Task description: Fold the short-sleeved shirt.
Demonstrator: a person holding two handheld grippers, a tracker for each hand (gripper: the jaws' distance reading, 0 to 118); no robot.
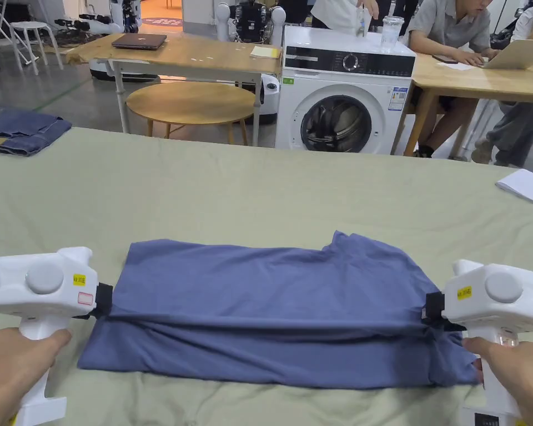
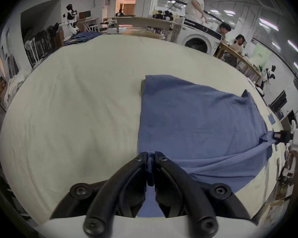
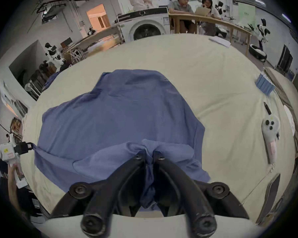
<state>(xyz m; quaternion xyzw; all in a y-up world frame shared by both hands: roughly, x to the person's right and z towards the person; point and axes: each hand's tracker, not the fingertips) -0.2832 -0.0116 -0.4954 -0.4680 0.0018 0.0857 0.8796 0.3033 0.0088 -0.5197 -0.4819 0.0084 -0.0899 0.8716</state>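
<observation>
the blue short-sleeved shirt [image 1: 271, 310] lies near the front edge of the pale green bed sheet [image 1: 260, 183]. the left gripper [image 2: 150, 157] pinches its left end. the right gripper [image 3: 149, 153] is clamped on bunched cloth at its right end.

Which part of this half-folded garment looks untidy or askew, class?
The blue short-sleeved cotton shirt lies unevenly: on its right side, near the right tongs, a sleeve flap juts out and fabric bunches, while the left edge by the left tongs runs straight.
</observation>
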